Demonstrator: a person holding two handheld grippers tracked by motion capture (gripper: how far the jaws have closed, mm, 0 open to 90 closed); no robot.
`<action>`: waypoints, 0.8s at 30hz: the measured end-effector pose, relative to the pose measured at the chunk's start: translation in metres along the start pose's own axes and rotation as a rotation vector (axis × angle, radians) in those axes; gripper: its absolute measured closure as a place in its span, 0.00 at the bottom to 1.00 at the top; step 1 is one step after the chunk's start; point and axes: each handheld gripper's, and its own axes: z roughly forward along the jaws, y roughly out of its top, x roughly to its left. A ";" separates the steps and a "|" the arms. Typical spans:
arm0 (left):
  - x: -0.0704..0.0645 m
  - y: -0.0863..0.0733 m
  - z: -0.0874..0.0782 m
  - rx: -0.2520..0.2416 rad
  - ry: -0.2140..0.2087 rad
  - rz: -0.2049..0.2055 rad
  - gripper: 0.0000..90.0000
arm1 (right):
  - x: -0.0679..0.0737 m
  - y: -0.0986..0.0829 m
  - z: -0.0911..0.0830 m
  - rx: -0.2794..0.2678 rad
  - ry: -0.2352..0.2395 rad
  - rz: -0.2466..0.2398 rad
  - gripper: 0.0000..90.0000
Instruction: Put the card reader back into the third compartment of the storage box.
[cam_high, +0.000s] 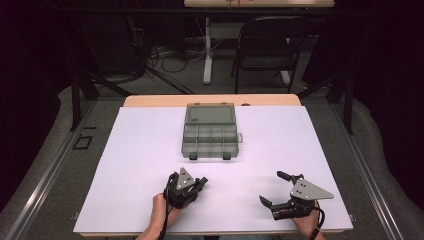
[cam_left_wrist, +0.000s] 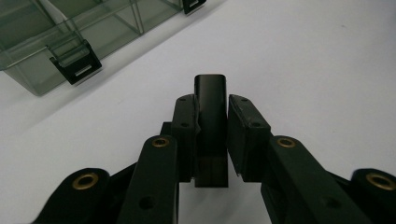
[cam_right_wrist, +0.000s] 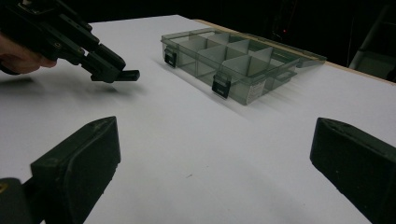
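Left gripper pinches a black bar, possibly loosely; it may slip short of the box. Right gripper spread.

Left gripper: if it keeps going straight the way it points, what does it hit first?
Probably nothing: the left gripper, clamped on a small black block, points past the organizer box's right side over bare white sheet; depth unclear.

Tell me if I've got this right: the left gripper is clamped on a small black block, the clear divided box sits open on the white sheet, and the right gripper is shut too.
Not quite. The right gripper is open: the right gripper view shows its jaws spread wide with bare white sheet between them. The rest holds: the left gripper is clamped on the small black block, and the clear divided box sits open.
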 end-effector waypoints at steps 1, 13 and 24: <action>0.000 0.001 -0.001 -0.007 -0.003 0.001 0.82 | 0.001 0.000 0.000 0.004 -0.001 0.000 0.01; 0.005 0.003 -0.005 -0.035 -0.013 -0.006 0.82 | 0.002 0.001 0.002 0.010 0.001 0.004 0.01; 0.010 0.007 -0.012 -0.060 0.002 -0.008 0.82 | 0.002 0.000 0.002 0.012 -0.004 0.009 0.02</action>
